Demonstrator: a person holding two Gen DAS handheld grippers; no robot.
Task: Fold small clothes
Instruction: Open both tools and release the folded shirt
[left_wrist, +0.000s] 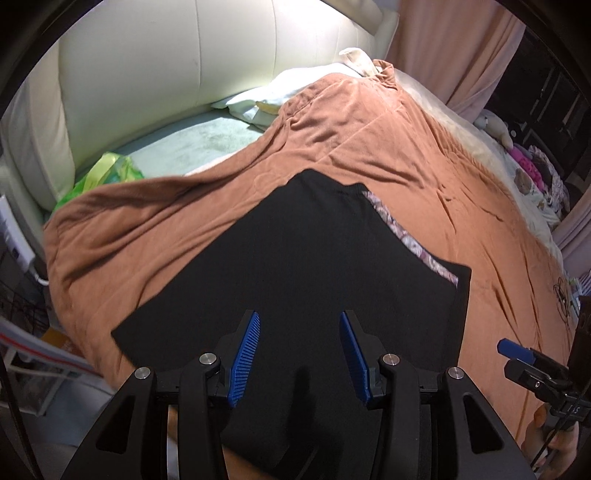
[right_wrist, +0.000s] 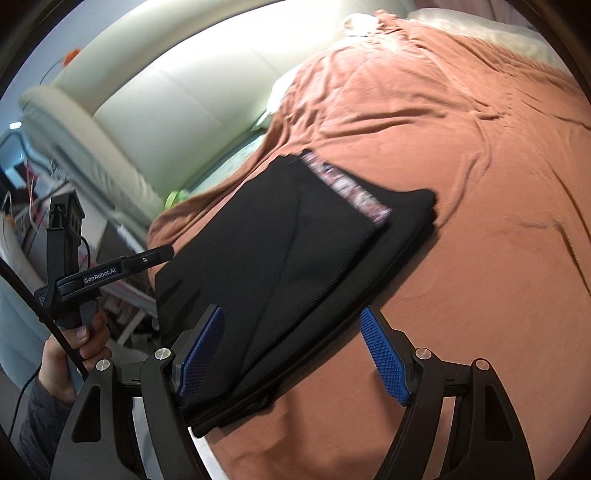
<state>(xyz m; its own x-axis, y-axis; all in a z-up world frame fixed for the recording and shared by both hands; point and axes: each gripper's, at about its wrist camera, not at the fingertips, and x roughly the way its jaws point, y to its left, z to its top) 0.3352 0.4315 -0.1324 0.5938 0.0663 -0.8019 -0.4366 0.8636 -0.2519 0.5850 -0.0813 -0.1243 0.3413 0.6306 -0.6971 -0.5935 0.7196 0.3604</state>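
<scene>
Left tool (left_wrist: 299, 354) sits part open, blue pads apart, nothing pinched; we see the black garment (left_wrist: 295, 266) under and ahead of it, pads not pressing the cloth. Right tool (right_wrist: 295, 358) is spread wide, also holding nothing; its left pad overlaps the garment's (right_wrist: 280, 258) near corner in view, contact can't tell.

Garment: folded, lying flat on the orange-brown blanket (left_wrist: 388, 147) on the bed, a patterned strip (left_wrist: 410, 240) showing along its right edge. Layers stacked, edges roughly squared in the right wrist view.

Surroundings: cream padded headboard (left_wrist: 166, 66) behind, white pillow (left_wrist: 291, 88) tucked under the blanket's far end, green bag (left_wrist: 107, 173) at the left by the headboard, pink curtain (left_wrist: 454, 48) and a heap of soft toys/clothes (left_wrist: 524, 162) far right. Nothing lies btwn the tools and the garment.

Pose: both tools angled down at the bed. In the right wrist view a hand (right_wrist: 79, 354) grips the left tool's handle, sleeve at the wrist, cable trailing. In the left wrist view the right tool pokes in at the right edge, fingers (left_wrist: 554, 439) wrapped on its grip.
</scene>
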